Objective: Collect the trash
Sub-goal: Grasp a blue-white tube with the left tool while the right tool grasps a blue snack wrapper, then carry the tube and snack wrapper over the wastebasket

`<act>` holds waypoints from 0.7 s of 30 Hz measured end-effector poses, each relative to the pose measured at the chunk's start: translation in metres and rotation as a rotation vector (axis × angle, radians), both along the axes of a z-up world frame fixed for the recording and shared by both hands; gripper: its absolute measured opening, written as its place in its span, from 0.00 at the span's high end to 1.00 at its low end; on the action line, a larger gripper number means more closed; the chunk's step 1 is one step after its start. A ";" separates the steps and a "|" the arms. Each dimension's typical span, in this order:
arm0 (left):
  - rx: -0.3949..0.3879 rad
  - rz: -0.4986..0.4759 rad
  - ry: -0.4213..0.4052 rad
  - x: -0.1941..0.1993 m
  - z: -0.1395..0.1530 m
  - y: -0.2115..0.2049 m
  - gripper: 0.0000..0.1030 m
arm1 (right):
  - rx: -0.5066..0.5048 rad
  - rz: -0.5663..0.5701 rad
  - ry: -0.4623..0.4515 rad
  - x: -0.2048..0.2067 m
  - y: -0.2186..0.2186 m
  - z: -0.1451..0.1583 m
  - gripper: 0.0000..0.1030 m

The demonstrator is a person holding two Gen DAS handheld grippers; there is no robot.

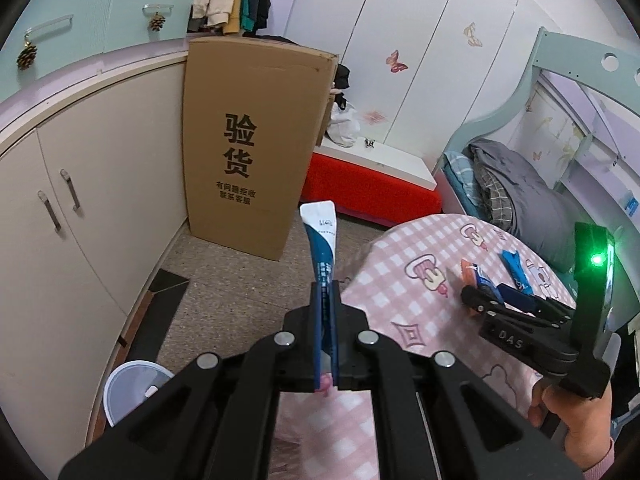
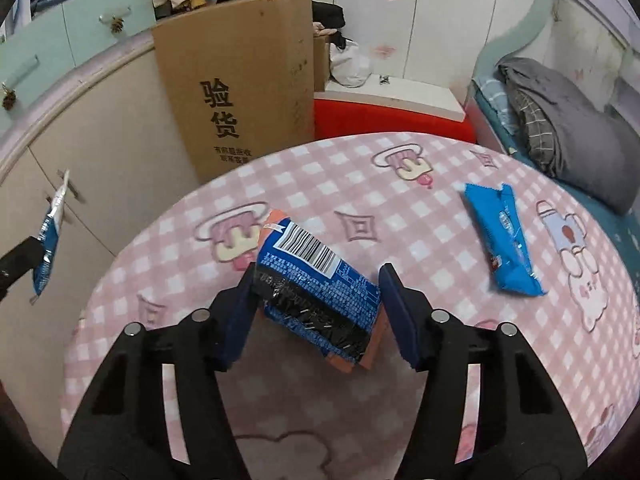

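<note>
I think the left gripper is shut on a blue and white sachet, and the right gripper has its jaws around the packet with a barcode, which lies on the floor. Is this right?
Not quite: the packet with a barcode lies on the pink checked tablecloth, not the floor, as the right wrist view shows. The rest holds: left gripper shut on the sachet, right gripper jaws around the packet.

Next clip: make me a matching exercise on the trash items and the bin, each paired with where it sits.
Things:
1. slim blue-and-white sachet
2. blue barcode snack packet
3. bright blue wrapper
4. white plastic bin

Places:
A. lying alone on the pink checked tablecloth
B. on the floor by the cabinet
C. clamped in the left gripper
D. between the right gripper fingers

Pairs: 1-C, 2-D, 3-A, 4-B
</note>
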State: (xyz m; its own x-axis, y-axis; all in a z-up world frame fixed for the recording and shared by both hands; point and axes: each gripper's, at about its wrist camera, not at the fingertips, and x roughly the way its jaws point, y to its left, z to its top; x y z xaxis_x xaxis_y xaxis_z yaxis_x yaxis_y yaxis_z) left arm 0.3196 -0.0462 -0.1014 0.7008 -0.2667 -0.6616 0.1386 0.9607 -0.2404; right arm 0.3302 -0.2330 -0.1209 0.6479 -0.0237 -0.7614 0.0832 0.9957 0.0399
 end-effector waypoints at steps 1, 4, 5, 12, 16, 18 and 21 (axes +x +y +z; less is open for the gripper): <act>0.003 0.004 -0.002 -0.001 0.000 0.003 0.97 | 0.011 0.007 -0.002 -0.002 0.004 0.002 0.45; 0.013 0.024 -0.013 -0.009 0.001 0.017 0.97 | 0.038 0.046 -0.019 -0.011 0.027 0.011 0.46; 0.018 0.034 -0.017 -0.012 0.002 0.025 0.97 | 0.045 0.066 -0.025 -0.014 0.037 0.015 0.46; 0.014 0.109 -0.023 -0.028 0.004 0.077 0.97 | 0.085 0.191 -0.040 -0.023 0.114 0.035 0.65; 0.019 0.150 -0.021 -0.038 0.003 0.108 0.97 | 0.108 0.258 -0.034 -0.021 0.160 0.031 0.67; 0.020 0.178 -0.012 -0.042 -0.001 0.125 0.97 | 0.126 0.289 -0.028 -0.019 0.185 0.028 0.67; 0.018 0.215 -0.001 -0.047 -0.008 0.151 0.97 | 0.132 0.357 -0.024 -0.020 0.227 0.025 0.67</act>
